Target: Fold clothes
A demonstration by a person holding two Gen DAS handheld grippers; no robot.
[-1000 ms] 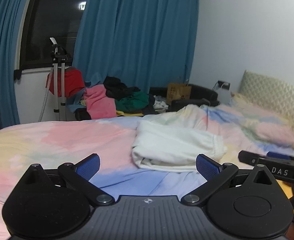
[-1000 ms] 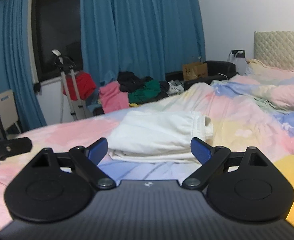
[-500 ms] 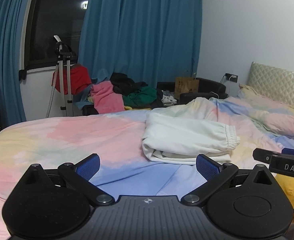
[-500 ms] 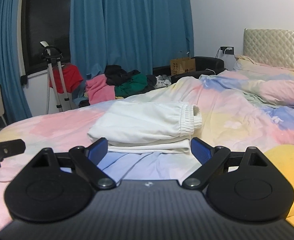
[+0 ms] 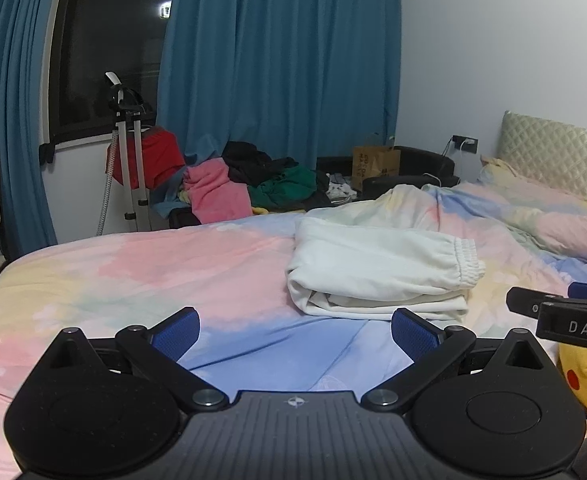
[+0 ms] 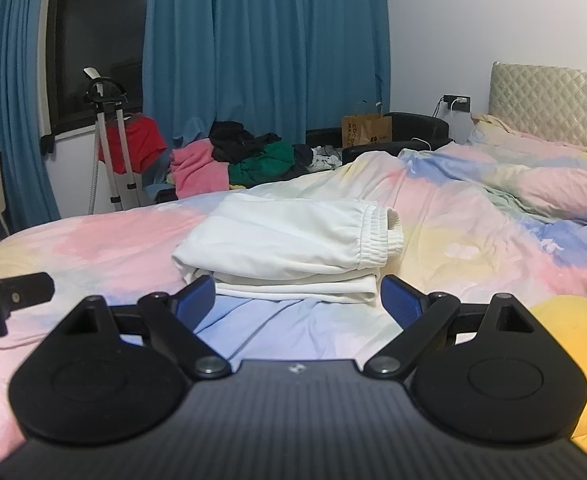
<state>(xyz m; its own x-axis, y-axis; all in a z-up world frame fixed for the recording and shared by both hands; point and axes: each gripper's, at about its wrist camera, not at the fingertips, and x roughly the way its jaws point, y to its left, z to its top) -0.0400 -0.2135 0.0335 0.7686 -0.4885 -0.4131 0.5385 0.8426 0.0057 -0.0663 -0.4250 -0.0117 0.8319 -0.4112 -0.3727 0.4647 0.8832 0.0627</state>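
Both grippers, left (image 5: 295, 330) & right (image 6: 298, 294), jaws apart & empty, hover near bed's (image 5: 133, 264) front edge since white pants (image 5: 377, 272) lie folded mid-bed.

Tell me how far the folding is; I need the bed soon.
Done: the white pants lie folded on the bed. In hand: nothing; left gripper and right gripper are open. Left: the clothes pile beyond looks unfolded.

We see our left gripper (image 5: 295, 330) and right gripper (image 6: 298, 298) alike: black linkage arms, silver pivot screws, blue ribbed pads (image 5: 412, 334), ridged grey bodies; "DAS" marks the right one.
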